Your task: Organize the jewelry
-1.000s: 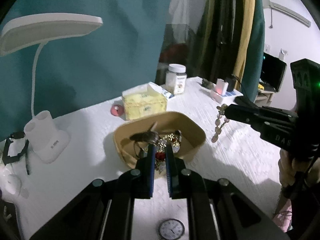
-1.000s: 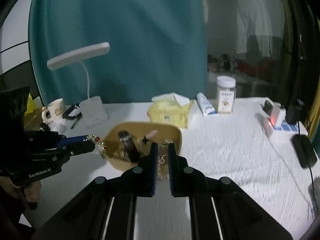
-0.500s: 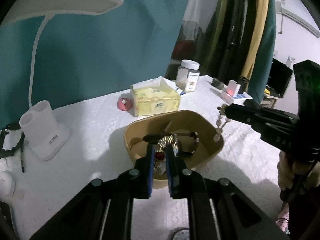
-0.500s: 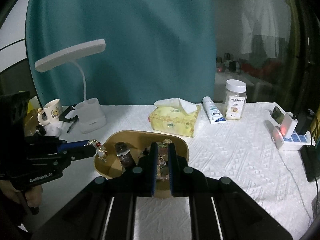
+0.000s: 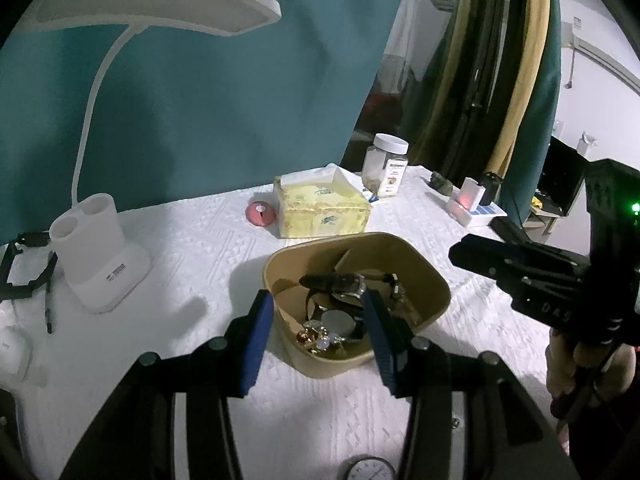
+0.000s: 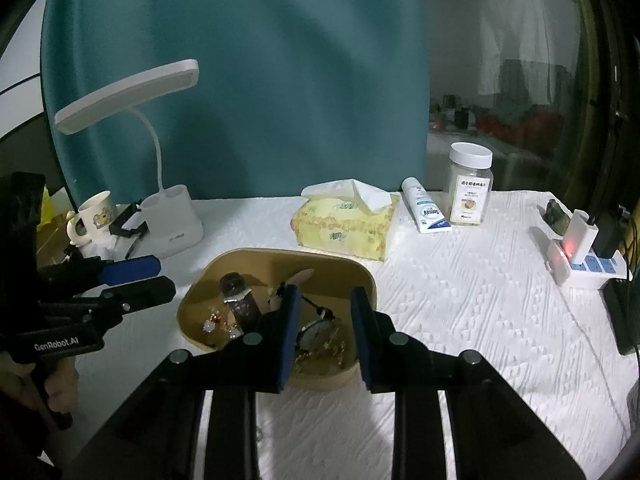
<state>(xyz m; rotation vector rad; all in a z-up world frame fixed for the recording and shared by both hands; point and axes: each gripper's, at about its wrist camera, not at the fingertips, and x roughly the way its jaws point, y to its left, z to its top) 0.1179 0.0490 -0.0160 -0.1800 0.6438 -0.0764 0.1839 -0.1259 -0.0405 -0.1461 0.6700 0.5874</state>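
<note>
Left wrist view: your left gripper (image 5: 320, 328) now stands wide open and empty over the tan rounded paper bowl (image 5: 434, 280), where half a second ago it pinched a red-and-gold trinket. Your right gripper (image 6: 325, 326) has likewise spread and let go of its pale bead bracelet. The watches and trinkets (image 6: 316, 334) lie heaped inside the bowl; both drops look complete.

Dim, grainy fisheye views, dark corners
</note>
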